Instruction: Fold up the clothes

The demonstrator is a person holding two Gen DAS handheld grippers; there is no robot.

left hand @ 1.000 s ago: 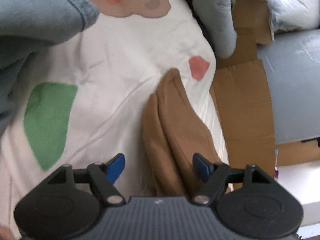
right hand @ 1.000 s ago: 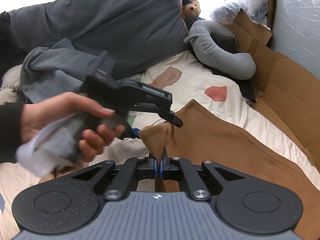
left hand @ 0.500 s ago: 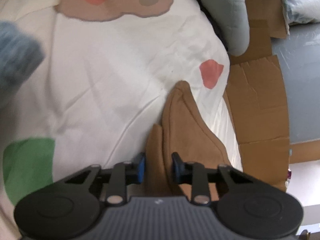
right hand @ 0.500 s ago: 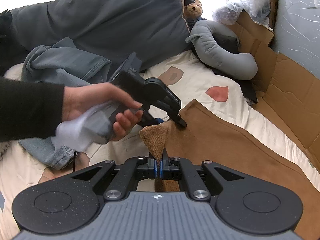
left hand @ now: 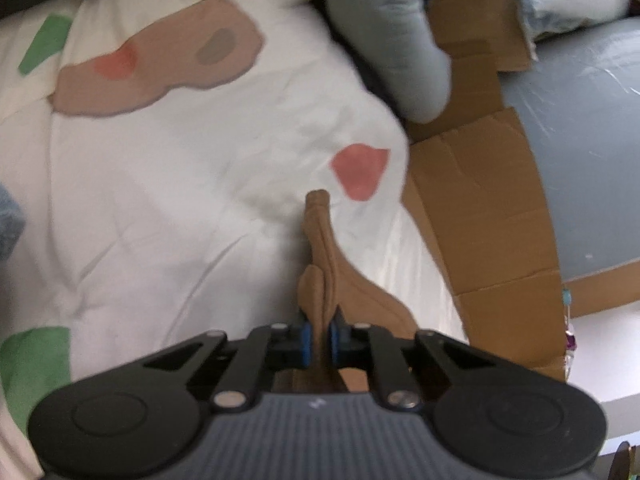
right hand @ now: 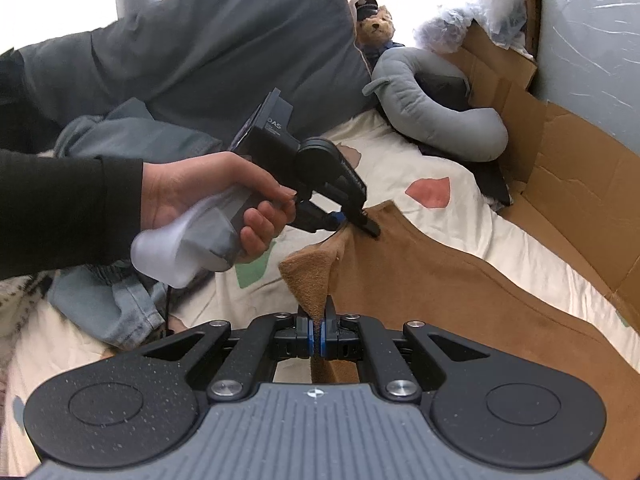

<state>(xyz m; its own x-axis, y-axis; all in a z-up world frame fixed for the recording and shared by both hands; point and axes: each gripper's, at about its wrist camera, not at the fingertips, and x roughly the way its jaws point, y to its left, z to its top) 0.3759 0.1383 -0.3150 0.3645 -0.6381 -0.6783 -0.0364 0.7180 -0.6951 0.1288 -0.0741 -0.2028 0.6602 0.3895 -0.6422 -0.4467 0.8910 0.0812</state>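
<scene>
Right wrist view is showing both the right gripper (right hand: 319,338) and left gripper (right hand: 352,220) clenching the soft brown fleece garment (right hand: 460,292), likely needing a lift to fold next.

Brown garment (right hand: 460,292): soft matt cloth, fuzzy nap on the pinched corner. Bed sheet (left hand: 168,184): smooth cream cotton-like cloth, lightly creased, with flat printed patches. Right gripper (right hand: 319,338): matt black speckled plastic, ribbed grey housing, bright metal pins. Left gripper (left hand: 319,338): same matt plastic. Cardboard (right hand: 576,192): dull brown, creased. Jeans (right hand: 120,304): faded denim. Neck pillow (right hand: 436,120): grey knit cloth.
</scene>
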